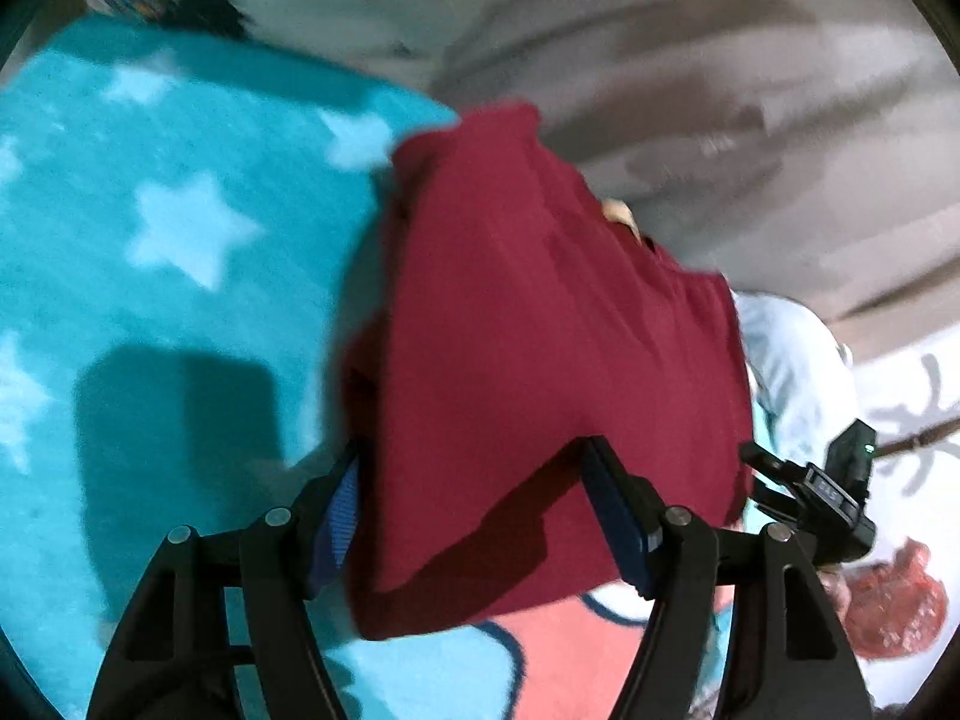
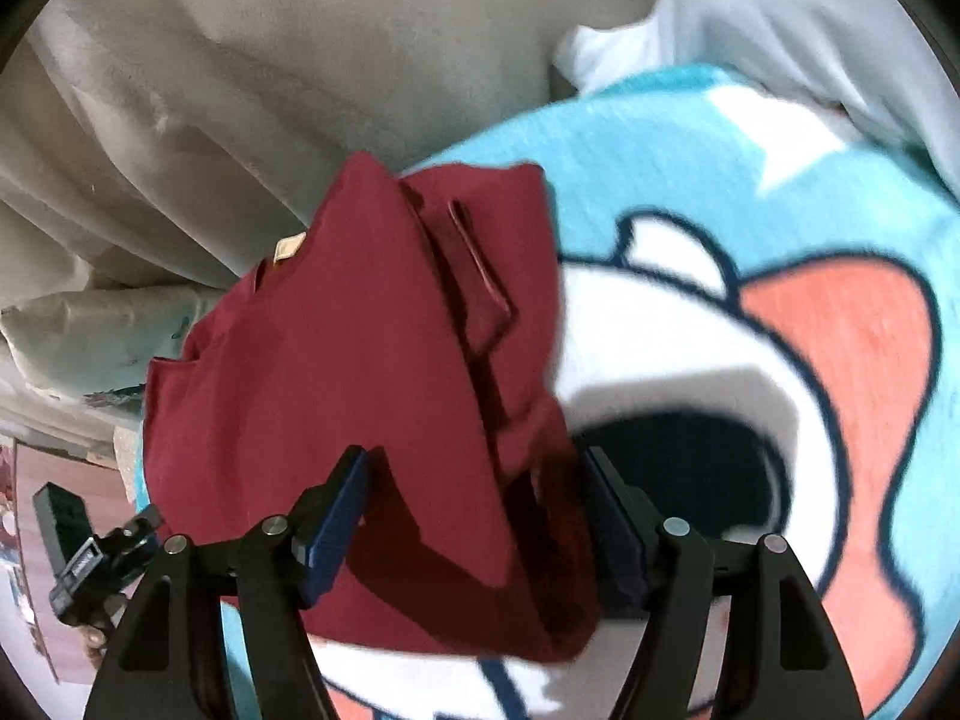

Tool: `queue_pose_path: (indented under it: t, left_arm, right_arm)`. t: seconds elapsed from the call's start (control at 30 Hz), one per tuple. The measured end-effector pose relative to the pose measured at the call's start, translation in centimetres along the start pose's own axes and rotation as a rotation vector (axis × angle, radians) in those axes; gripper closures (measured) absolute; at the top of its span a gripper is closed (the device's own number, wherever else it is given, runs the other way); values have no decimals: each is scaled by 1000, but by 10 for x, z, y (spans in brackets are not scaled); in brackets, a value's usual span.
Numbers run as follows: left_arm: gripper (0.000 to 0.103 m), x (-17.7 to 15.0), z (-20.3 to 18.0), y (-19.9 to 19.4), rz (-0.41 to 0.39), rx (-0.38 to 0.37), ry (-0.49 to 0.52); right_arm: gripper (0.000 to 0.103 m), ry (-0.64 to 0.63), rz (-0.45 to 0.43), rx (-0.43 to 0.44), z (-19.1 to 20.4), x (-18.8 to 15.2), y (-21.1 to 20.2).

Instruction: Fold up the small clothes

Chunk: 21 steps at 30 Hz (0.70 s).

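Black gripper fingers with blue pads fill the bottom of both views. Largest of all is the blanket (image 1: 150,276), teal with pale stars on one side and a white, coral and navy cartoon figure on the other; it carries everything. On it lies the shirt (image 1: 540,360), dark red, folded over on itself, reaching toward the blanket's far edge where beige bedding (image 1: 690,90) begins. Its tan neck label (image 2: 288,249) shows at the collar, and a folded sleeve lies along its right side in the right wrist view. A pale grey garment (image 2: 810,18) sits at the blanket's far edge, well apart from the shirt's near hem. Left gripper (image 1: 474,510) stands wide, its pads either side of the shirt's near hem, the cloth loose between them. Right gripper (image 2: 477,510) also stands wide, straddling the near corner of the shirt without pinching it. Each wrist view catches the other gripper at its outer edge.
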State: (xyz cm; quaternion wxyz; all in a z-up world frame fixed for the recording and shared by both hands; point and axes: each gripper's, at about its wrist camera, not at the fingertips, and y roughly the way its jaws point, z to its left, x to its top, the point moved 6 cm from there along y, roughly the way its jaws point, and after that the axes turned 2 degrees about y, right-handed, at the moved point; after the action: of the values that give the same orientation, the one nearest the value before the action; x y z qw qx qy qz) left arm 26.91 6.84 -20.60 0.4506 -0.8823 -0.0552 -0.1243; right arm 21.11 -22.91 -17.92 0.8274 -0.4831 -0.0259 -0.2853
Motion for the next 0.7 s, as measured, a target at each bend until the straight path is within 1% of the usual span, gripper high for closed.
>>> queue_pose_path:
  t: [0.03,0.13,0.23,0.27,0.3,0.33,0.37,0.4,0.43,0.47,0.5,0.6,0.67,0.7]
  left_arm:
    - [28,-1,-2,5,12,-8,9]
    - [23,-1,-6,14,23,-24,27]
    - [21,5,-7,21,24,-38,10]
    - [21,7,-8,22,22,-30,9]
    - [28,9,-9,24,20,-5,12]
    - [41,11,-9,25,16,39,19]
    - [61,11,-8,26,22,98,29]
    - [75,11,-10,25,31,124,28]
    - [86,11,-10,22,32,119,14]
    - [93,10,-13,16,29,107,-8]
    - [94,8,-16,11,27,94,-22]
    - [95,-5,-33,-9,-1,98,-20]
    - [95,-24,-45,-23,-10,86,-27]
    - [95,-33,-48,-29,-6,73,-35]
  right_arm:
    - [27,15,-1,3,-2,-2,-1]
    - [26,49,-19,3,-10,-15,-9]
    - [26,76,1,14,-11,-21,1]
    - [23,82,5,21,-11,-22,5]
    - [23,72,-20,18,-7,-20,7]
    - [25,49,-41,14,-4,-17,7]
    - [37,30,-46,12,1,-11,12]
    - [49,33,-45,20,2,-9,14]
    - [68,58,-16,68,6,-6,21]
    - [74,78,8,102,7,-4,23]
    - [76,90,27,134,9,-1,22]
    - [81,117,59,261,13,-3,2]
    - [84,110,83,330,15,-11,-18]
    - [84,97,91,341,15,-15,-26]
